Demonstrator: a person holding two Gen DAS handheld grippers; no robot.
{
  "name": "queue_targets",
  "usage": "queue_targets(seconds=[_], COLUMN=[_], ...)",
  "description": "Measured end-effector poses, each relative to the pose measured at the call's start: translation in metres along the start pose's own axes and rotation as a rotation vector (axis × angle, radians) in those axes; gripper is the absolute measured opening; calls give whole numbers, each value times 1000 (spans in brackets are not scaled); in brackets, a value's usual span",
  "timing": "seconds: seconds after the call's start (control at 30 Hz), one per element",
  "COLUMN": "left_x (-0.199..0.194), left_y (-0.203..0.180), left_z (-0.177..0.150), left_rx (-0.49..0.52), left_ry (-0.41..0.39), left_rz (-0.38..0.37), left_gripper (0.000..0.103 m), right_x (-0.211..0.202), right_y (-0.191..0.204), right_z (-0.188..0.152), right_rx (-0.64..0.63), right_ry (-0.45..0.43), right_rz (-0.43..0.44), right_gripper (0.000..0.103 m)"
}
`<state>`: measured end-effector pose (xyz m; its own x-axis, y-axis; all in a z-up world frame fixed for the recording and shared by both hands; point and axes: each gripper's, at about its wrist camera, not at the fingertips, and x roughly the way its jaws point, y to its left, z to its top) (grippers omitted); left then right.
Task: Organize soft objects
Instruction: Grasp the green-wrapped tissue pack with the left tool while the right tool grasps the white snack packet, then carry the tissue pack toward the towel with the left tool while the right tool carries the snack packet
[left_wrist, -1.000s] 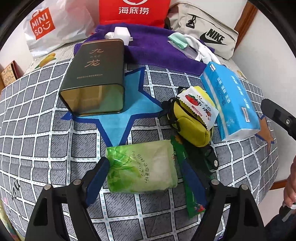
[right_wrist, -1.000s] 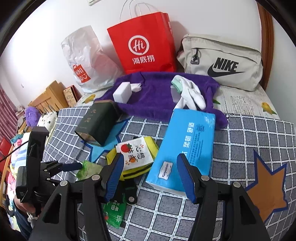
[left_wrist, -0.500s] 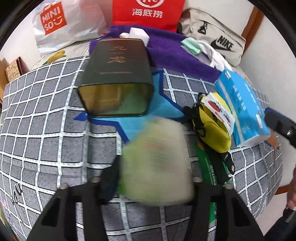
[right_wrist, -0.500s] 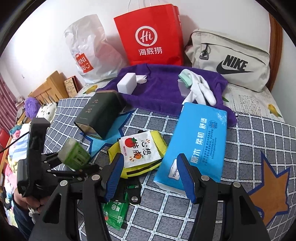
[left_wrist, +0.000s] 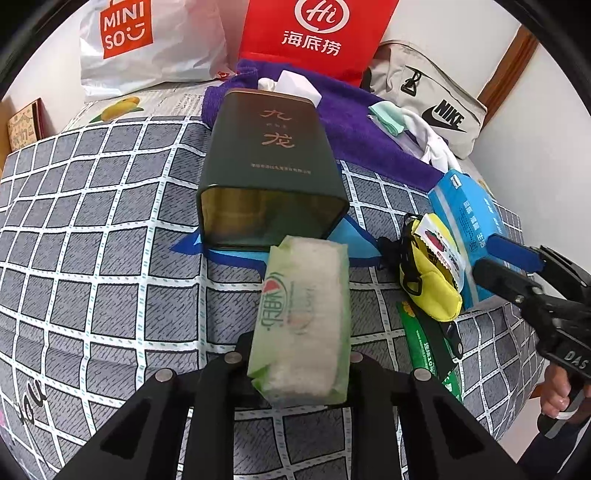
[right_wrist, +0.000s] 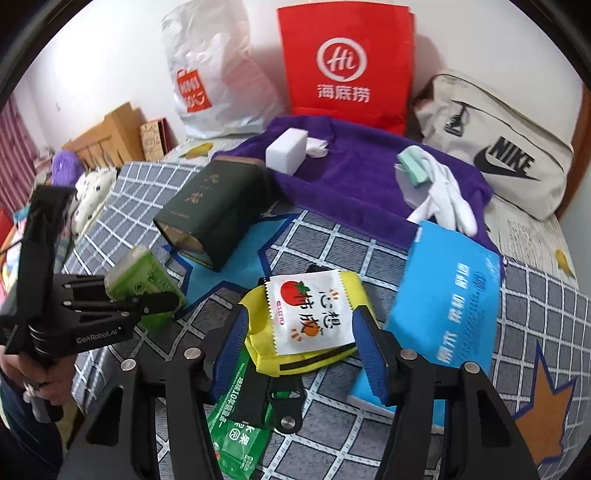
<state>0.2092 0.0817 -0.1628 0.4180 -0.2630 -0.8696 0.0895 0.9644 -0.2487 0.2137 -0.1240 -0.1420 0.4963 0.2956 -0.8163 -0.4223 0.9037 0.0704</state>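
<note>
1. The fingers of the left gripper (left_wrist: 299, 354) are clamped on the green tissue pack (left_wrist: 304, 317), which is lifted off the checked bedspread (left_wrist: 92, 258) and points at the open mouth of the dark green tin (left_wrist: 266, 177) lying on its side. The right gripper (right_wrist: 299, 339) has its blue pads (right_wrist: 231, 339) apart and closing, with the yellow pouch (right_wrist: 266, 350) and the white snack sachet (right_wrist: 310, 314) on top of it between them — not yet pressed.

2. The pack is soft and held near its lower end, so it may sag or twist in the grip; if it droops, its front edge could catch the tin's rim rather than slide in.

3. The tin lies loose on the bedding. A push from the pack could shove or roll it back toward the purple towel (left_wrist: 343, 122) instead of letting the pack enter.

4. On the right, the sachet rests loose on the pouch. The closing pads may take only one of the two, or flick the sachet off onto the bed.

5. The blue tissue box (right_wrist: 447, 306) sits just beside the right-hand pad, and the green packet (right_wrist: 236, 413) lies partly under the pouch — either could be nudged or dragged along.

6. Both tools work close together over the same patch, so they could knock into each other.
</note>
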Motion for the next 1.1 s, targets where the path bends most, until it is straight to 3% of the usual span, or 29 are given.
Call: queue_targets(seconds=[0.27, 0.4, 0.53, 0.63, 1.1], left_x=[5, 6, 6, 5, 1], left_y=[7, 11, 10, 11, 21], left_z=[-1, -3, -6, -7, -12], left_rx=[-31, -45, -39, -44, -69], left_ry=[-3, -5, -15, -21, -35], left_rz=[-48, -59, -52, -61, -95], left_gripper=[19, 22, 22, 22, 22], right_x=[21, 33, 34, 29, 18], right_y=[11, 16, 19, 20, 11], right_z=[0, -2, -1, 2, 14], right_rx=[-74, -107, -124, -128, -122], right_ry=[46, 67, 66, 48, 21], right_rz=[-33, -72, -84, -102, -207], right_gripper=[36, 32, 15, 9, 7])
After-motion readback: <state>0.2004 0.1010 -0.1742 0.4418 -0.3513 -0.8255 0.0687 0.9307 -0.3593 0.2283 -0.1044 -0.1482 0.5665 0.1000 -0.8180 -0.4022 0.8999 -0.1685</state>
